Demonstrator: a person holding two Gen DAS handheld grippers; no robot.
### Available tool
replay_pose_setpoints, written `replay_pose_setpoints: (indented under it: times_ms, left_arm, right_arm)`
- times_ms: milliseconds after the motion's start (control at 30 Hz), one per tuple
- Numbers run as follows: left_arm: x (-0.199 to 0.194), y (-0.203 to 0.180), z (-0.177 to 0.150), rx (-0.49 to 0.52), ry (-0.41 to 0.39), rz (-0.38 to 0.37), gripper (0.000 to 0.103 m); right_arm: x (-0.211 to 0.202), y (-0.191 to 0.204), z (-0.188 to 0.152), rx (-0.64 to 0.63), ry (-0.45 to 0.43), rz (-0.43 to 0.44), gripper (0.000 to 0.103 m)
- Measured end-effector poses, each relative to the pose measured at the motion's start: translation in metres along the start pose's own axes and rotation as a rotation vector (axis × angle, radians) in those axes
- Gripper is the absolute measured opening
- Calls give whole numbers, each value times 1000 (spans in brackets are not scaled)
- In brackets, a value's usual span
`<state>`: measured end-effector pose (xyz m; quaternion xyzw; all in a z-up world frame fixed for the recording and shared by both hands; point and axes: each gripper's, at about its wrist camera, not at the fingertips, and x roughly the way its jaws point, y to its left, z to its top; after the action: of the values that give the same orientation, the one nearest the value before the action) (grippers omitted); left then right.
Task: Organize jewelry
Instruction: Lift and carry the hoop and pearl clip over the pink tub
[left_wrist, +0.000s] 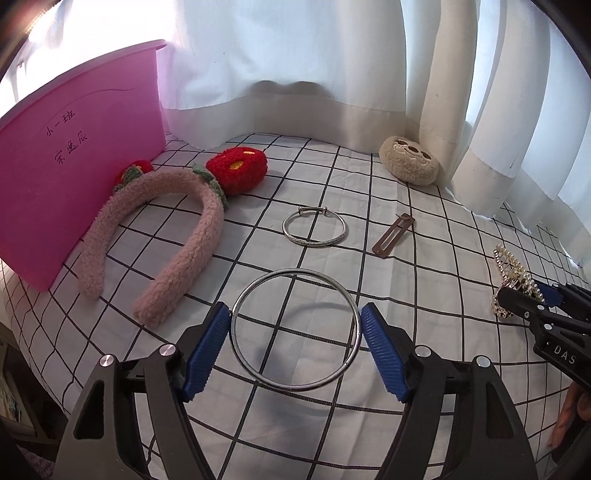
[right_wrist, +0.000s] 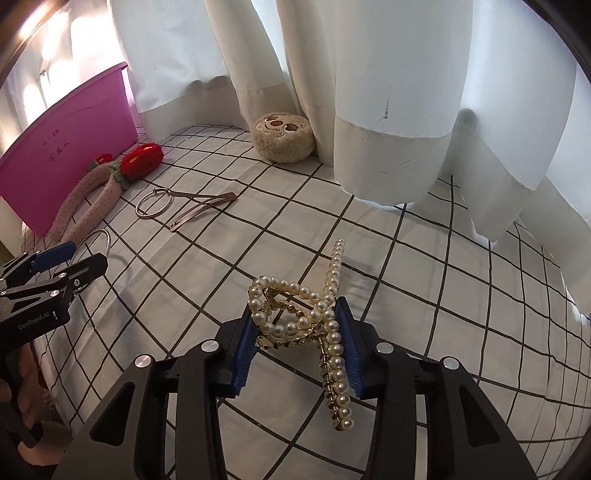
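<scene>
The large bangle (left_wrist: 295, 330) sits between the blue pads of the left gripper (left_wrist: 295, 332), clamped across its width and lifted just above the checked cloth (left_wrist: 406, 258), judging by its shadow. The right gripper (right_wrist: 299, 332) is clamped on the pearl hair claw (right_wrist: 314, 317), whose long axis runs away from the tool. The pink box (left_wrist: 74, 166), the likely destination, lies left of both, nearer the left hand. Count: two bangles, one claw, one flat clip (left_wrist: 393, 236), one fuzzy headband (left_wrist: 159, 236).
</scene>
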<state>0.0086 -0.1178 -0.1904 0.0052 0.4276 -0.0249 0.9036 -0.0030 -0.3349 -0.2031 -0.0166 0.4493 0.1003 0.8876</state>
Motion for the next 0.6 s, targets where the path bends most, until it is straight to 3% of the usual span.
replay_pose_setpoints:
  times_ms: [600]
  left_arm:
    - [-55, 14, 29, -14, -51, -8, 71]
  right_arm:
    - [-49, 28, 22, -10, -44, 55, 40]
